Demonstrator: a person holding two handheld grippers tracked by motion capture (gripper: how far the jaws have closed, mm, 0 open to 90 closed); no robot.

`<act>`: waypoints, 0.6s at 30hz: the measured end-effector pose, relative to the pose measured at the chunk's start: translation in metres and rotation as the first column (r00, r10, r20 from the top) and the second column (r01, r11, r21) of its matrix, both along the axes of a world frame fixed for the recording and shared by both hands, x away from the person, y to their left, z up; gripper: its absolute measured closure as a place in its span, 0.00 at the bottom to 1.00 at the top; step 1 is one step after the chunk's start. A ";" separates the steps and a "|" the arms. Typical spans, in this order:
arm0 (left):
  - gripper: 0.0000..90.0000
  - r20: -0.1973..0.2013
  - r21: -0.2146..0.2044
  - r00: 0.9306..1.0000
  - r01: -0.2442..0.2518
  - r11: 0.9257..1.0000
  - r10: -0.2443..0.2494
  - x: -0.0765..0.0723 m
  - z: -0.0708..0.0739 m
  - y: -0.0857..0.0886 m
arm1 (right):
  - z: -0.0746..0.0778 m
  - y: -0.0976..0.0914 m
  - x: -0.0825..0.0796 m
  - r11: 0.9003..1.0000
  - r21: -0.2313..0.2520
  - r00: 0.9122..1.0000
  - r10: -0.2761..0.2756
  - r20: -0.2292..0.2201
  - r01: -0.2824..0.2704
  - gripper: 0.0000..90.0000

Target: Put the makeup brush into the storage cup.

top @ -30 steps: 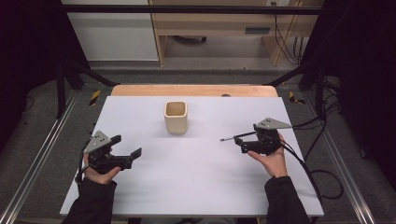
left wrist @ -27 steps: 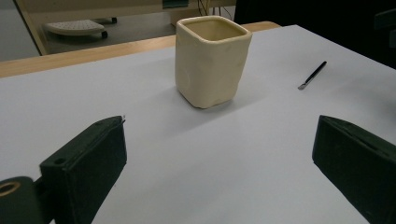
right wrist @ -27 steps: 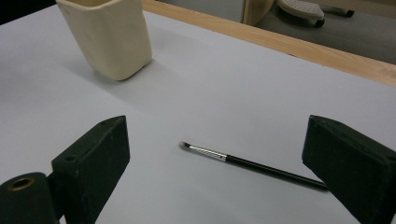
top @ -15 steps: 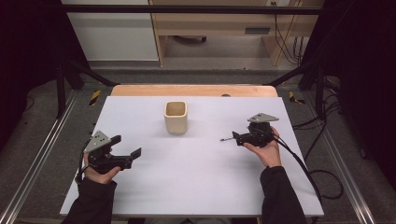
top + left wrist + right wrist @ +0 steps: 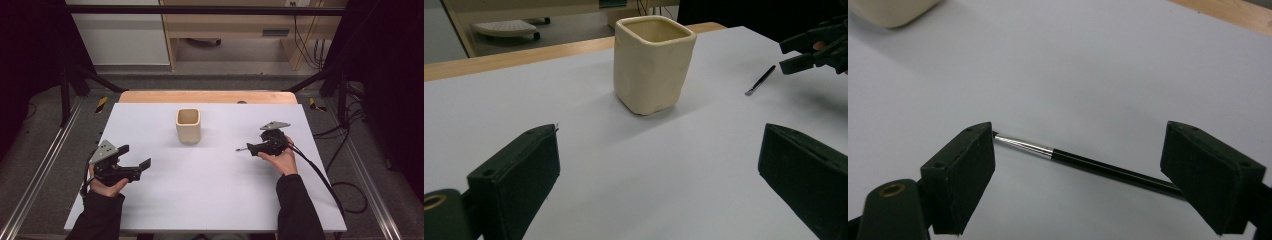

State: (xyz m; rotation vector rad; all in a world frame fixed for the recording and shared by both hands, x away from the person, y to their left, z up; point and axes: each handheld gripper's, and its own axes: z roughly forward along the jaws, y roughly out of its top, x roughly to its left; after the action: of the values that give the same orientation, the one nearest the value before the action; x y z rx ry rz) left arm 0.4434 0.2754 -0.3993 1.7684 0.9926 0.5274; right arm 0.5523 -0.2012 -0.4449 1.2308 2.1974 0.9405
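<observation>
I'm working over a white tabletop [image 5: 210,200] edged with a wooden strip [image 5: 207,97] beyond my fingers. Past that, grey floor [image 5: 240,70] is running toward a white cabinet [image 5: 120,35] and a pale wooden bench [image 5: 235,22], darkness closing both sides.

Even overhead light falls on the white counter [image 5: 210,200], which reads bright with a faint lilac cast, while the room around it sinks into near black at both sides. The cream cup [image 5: 188,125] throws only a short, soft shadow toward the near edge of the counter. The high view is slightly soft and grainy. In the left gripper view the cup is fairly sharp and the black tongs [image 5: 659,185] in front of it are blurred. No glare shows on the cup's matte surface.
</observation>
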 end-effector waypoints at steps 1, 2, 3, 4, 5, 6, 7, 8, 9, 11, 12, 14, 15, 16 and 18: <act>0.03 0.000 0.000 1.000 0.000 1.000 0.000 0.000 0.000 0.000 | -0.003 0.001 0.002 1.000 -0.007 1.000 0.003 -0.014 -0.003 0.16; 0.03 0.000 0.000 1.000 0.000 1.000 0.000 0.000 0.000 0.000 | -0.003 0.001 0.002 1.000 -0.007 1.000 0.003 -0.014 -0.003 0.16; 0.03 0.000 0.000 1.000 0.001 1.000 -0.001 0.000 0.000 0.000 | -0.005 0.002 0.003 1.000 -0.010 1.000 0.004 -0.018 -0.004 0.16; 0.03 -0.001 0.000 1.000 0.002 1.000 -0.002 0.000 0.000 0.000 | -0.006 0.002 0.003 1.000 -0.014 1.000 0.005 -0.023 -0.005 0.16; 0.03 -0.001 0.001 1.000 0.002 1.000 -0.002 0.000 0.000 0.000 | -0.008 0.003 0.004 1.000 -0.015 1.000 0.006 -0.028 -0.006 0.16; 0.03 -0.002 0.001 1.000 0.002 1.000 -0.002 0.000 0.000 0.000 | -0.009 0.004 0.005 1.000 -0.019 1.000 0.002 -0.030 -0.003 0.16; 0.03 -0.002 0.001 1.000 0.003 1.000 -0.003 0.000 0.000 0.000 | -0.012 0.004 0.006 0.999 -0.033 1.000 0.001 -0.024 -0.002 0.16; 0.03 -0.002 0.002 1.000 0.002 1.000 -0.002 0.000 -0.001 0.000 | -0.013 0.005 0.007 0.999 -0.043 1.000 0.005 -0.027 -0.006 0.17; 0.03 -0.003 0.001 1.000 0.002 1.000 -0.002 0.000 -0.001 0.000 | -0.015 0.006 0.007 0.999 -0.046 0.999 0.010 -0.037 -0.011 0.17; 0.03 -0.003 0.001 1.000 0.002 1.000 -0.002 0.000 -0.001 0.000 | -0.019 0.007 0.010 0.998 -0.055 0.999 0.020 -0.048 -0.023 0.18; 0.03 -0.003 0.001 1.000 0.002 1.000 -0.002 0.000 -0.001 0.000 | -0.019 0.007 0.010 0.998 -0.055 0.999 0.020 -0.048 -0.023 0.18; 0.03 -0.004 0.003 1.000 0.003 1.000 -0.002 0.000 -0.001 0.000 | -0.022 0.008 0.012 0.998 -0.053 0.998 0.020 -0.054 -0.022 0.18; 0.03 -0.004 0.003 1.000 0.003 1.000 -0.003 0.000 -0.001 0.000 | -0.024 0.008 0.013 0.998 -0.058 0.998 0.021 -0.055 -0.024 0.18; 0.03 -0.004 0.003 1.000 0.002 1.000 -0.002 0.001 -0.001 0.000 | -0.025 0.008 0.014 0.998 -0.057 0.998 0.024 -0.058 -0.027 0.18; 0.03 -0.005 0.004 1.000 0.003 1.000 -0.003 0.001 -0.002 0.000 | -0.027 0.009 0.015 0.997 -0.063 0.997 0.035 -0.064 -0.039 0.18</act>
State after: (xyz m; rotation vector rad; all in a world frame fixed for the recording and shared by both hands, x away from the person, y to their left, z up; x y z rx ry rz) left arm 0.4444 0.2749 -0.4012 1.7754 0.9931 0.5244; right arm 0.5672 -0.1922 -0.4716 1.2100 2.2882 0.8495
